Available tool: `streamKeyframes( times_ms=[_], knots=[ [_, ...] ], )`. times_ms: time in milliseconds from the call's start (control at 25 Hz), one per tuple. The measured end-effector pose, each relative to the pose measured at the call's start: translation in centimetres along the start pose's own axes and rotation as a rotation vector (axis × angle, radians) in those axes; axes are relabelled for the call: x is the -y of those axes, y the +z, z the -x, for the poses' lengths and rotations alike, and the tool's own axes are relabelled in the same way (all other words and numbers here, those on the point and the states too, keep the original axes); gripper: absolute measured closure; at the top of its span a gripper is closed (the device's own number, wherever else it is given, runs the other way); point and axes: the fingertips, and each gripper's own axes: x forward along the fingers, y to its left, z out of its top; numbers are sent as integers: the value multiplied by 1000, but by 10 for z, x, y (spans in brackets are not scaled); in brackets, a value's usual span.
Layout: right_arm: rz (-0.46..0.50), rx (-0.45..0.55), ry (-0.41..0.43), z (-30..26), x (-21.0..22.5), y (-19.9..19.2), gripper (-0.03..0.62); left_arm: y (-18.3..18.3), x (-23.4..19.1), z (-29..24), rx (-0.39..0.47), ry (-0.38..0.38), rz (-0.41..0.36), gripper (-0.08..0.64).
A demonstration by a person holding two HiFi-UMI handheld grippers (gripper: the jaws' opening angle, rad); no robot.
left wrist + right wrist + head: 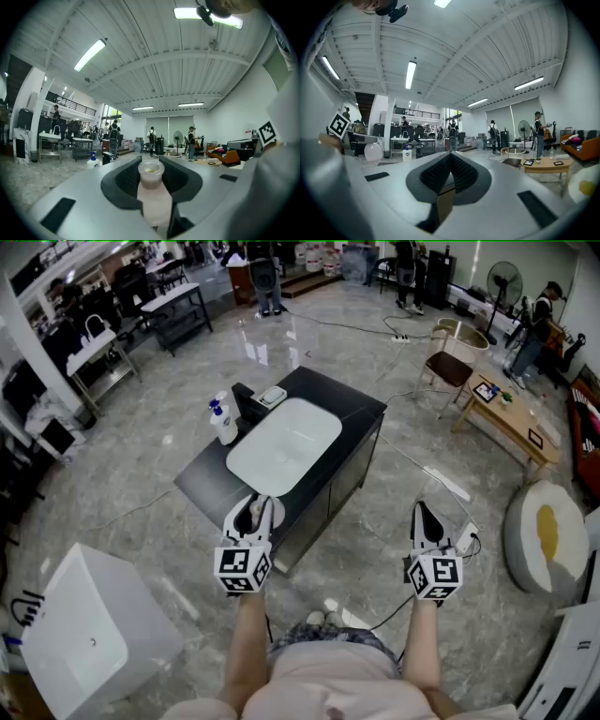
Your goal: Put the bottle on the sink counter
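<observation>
My left gripper point(151, 174) is shut on a pale, open-topped bottle point(152, 190), which stands upright between the dark pads. In the head view the left gripper point(253, 508) holds the bottle point(258, 514) just at the near corner of the dark sink counter point(349, 414), close to its white basin point(286, 448). A little way off to the right, over the floor, my right gripper point(422, 514) is shut with nothing in it. Seen along its own jaws, the right gripper point(451, 158) has both pads meeting at the tips.
A white soap dispenser point(223, 424), a black faucet point(246, 401) and a small white item point(273, 397) stand at the counter's far left. A white box point(94, 634) sits lower left. A chair point(450, 364), wooden table point(506, 413), round cushion point(544, 535) and floor cables lie right.
</observation>
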Motion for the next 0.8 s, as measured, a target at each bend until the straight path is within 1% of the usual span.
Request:
streamKeyframes(
  times_ms=[280,480,800],
  knots=[
    [-2,2,4,-1,-3,0,578,-1,0,0,0,0,5,428],
    [27,2,1,-2,-7,2,578,-2,-1,0,1,-3,9,428],
    [-21,24,-30,2,1,0,577,-6,-1,-2,-4,-8,21,428]
  ],
)
